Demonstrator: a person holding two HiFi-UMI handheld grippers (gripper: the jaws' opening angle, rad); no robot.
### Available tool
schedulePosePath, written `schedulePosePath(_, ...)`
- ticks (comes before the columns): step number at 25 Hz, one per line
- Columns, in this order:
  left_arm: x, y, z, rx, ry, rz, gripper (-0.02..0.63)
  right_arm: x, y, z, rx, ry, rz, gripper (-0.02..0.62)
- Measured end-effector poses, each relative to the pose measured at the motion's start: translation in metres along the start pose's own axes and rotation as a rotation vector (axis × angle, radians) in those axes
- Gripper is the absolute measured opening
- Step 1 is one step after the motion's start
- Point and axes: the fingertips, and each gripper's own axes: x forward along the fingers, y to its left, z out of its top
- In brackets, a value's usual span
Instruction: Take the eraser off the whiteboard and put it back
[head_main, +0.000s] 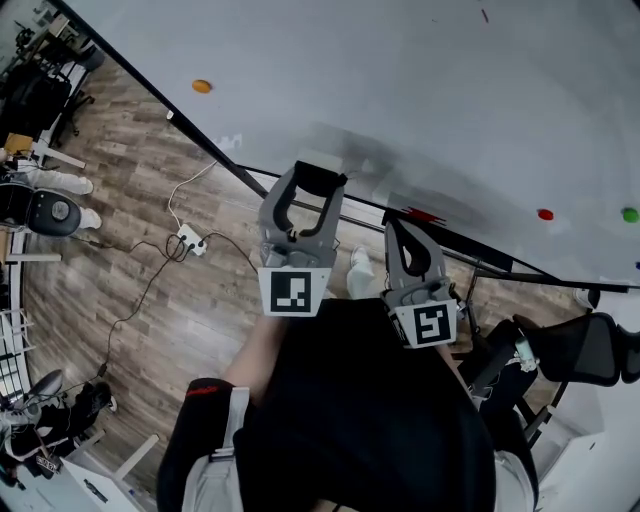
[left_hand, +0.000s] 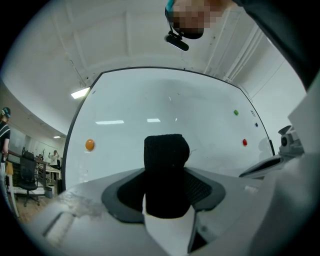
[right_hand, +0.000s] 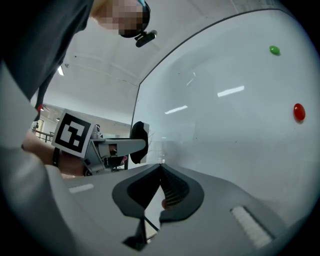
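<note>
My left gripper (head_main: 312, 180) is shut on the eraser (head_main: 322, 165), a white block with black felt, held level right in front of the whiteboard (head_main: 400, 80). Seen along the left gripper view, the eraser (left_hand: 166, 175) stands upright between the jaws of that gripper (left_hand: 167, 192) and hides the gap. In the right gripper view the eraser (right_hand: 137, 142) sits close to the board's surface (right_hand: 225, 100); I cannot tell whether it touches. My right gripper (head_main: 398, 226) is shut with nothing in it, beside the left one, its tips (right_hand: 160, 167) pointing at the board.
Magnets dot the board: orange (head_main: 202, 86), red (head_main: 545, 214), green (head_main: 629, 214). A red marker (head_main: 425, 214) lies on the board's tray (head_main: 470, 243). Cables and a power strip (head_main: 190, 238) lie on the wooden floor at left. Office chairs (head_main: 590, 345) stand at right.
</note>
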Motion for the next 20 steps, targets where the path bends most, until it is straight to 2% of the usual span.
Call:
schedulePosePath(9, -0.036, -0.001, 0.006, -0.007, -0.009, 0.001, 0.227, -0.014, 0.021, 0.003, 0.007, -0.009, 0.009, 0.002)
schedulePosePath(16, -0.064, -0.003, 0.007, 0.017, -0.020, -0.006, 0.227, -0.021, 0.038, 0.002, 0.010, -0.014, 0.026, 0.002)
schedulePosePath(20, -0.083, -0.006, 0.003, 0.018, 0.001, -0.007, 0.228, -0.028, 0.048, 0.001, 0.007, -0.001, 0.034, 0.002)
